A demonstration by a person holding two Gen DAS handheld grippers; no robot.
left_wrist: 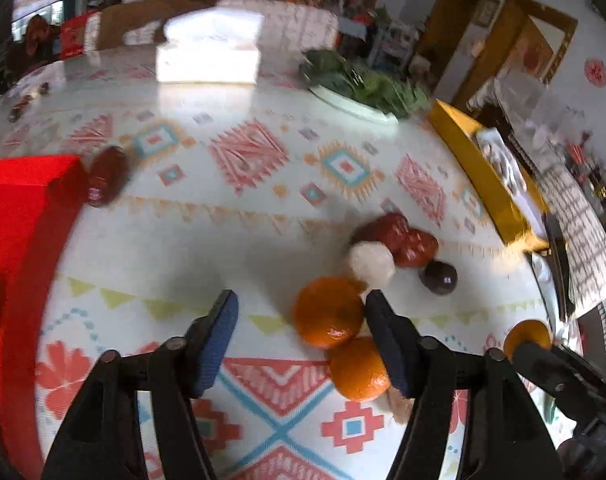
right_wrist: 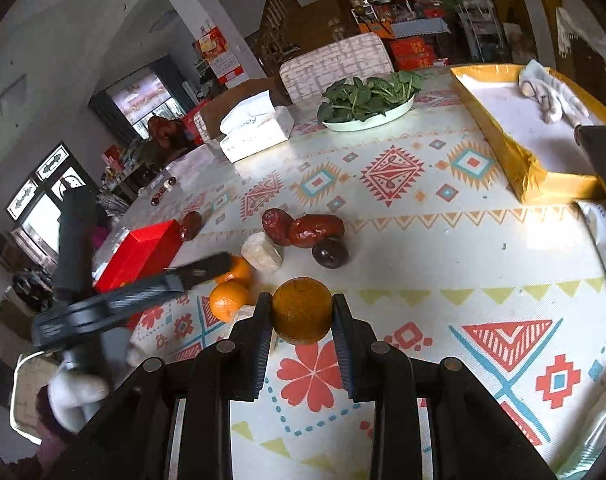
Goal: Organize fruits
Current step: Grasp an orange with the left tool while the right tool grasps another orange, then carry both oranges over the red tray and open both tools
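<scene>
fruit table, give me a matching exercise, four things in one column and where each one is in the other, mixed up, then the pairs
Things
1. held orange
2. leafy greens
3. white glove
4. red box

Places
A. in the gold tray
B. at the table's left edge
C. between the right gripper fingers
D. on the white plate

Pairs: 1-C, 2-D, 3-A, 4-B

The left gripper is open, near two loose oranges.

Only the partial letters "Foc" can be read, on the side of the white tissue pack on the desk.
</scene>
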